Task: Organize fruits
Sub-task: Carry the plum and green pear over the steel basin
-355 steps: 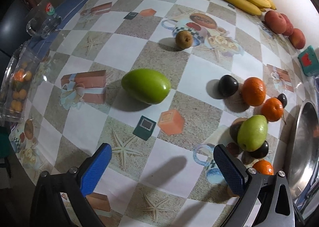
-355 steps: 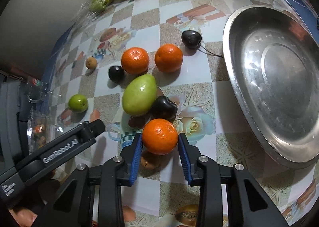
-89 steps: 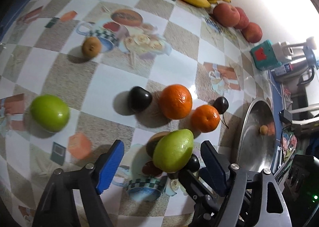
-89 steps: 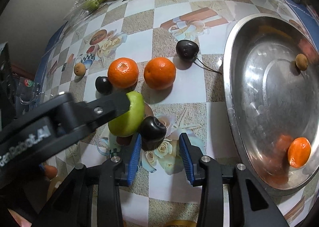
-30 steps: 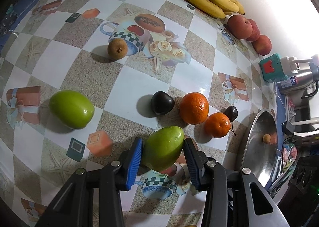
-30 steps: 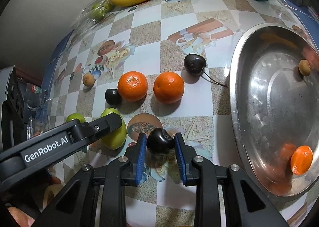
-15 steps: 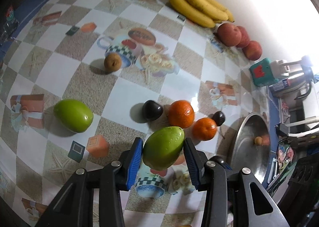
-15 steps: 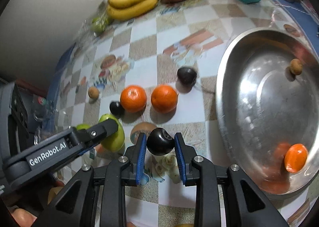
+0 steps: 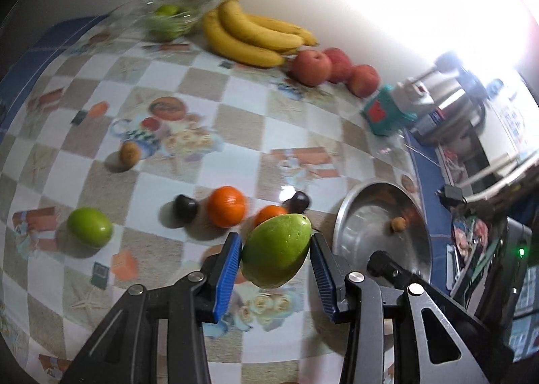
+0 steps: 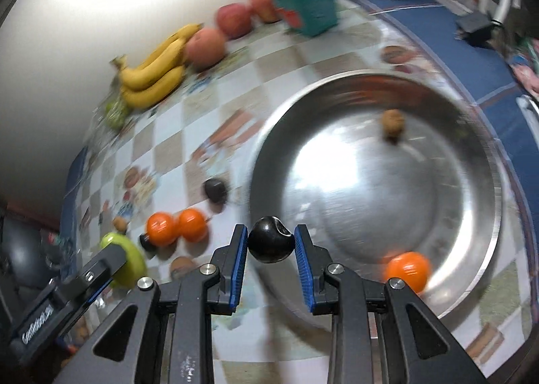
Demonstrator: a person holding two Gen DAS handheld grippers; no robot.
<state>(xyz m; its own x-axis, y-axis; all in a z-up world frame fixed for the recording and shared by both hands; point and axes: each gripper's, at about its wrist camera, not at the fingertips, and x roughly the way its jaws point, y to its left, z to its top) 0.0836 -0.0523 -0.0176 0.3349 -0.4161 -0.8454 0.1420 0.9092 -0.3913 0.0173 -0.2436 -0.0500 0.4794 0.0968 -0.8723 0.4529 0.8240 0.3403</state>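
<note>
My left gripper [image 9: 275, 257] is shut on a large green mango [image 9: 276, 250] and holds it above the table. My right gripper [image 10: 271, 247] is shut on a dark plum [image 10: 269, 244], held over the near rim of the steel bowl [image 10: 485, 161]. The bowl holds an orange [image 10: 407, 270] and a small brown fruit [image 10: 392, 122]; it also shows in the left wrist view [image 9: 357, 215]. On the checked tablecloth lie two oranges [image 9: 226, 206], two dark plums [image 9: 186, 208], a second green mango [image 9: 89, 227] and a small brown fruit [image 9: 129, 153].
Bananas [image 9: 252, 36], red apples [image 9: 331, 68] and a bag of green fruit [image 9: 166, 21] lie along the back wall. A teal box [image 9: 385, 112] and a kettle [image 9: 451, 97] stand at the back right. The left gripper's arm [image 10: 67, 286] crosses the right view's lower left.
Both grippers have lifted their fruit off the table and swung right; the right one now holds the plum over the bowl's edge, and the view is blurred by motion.
</note>
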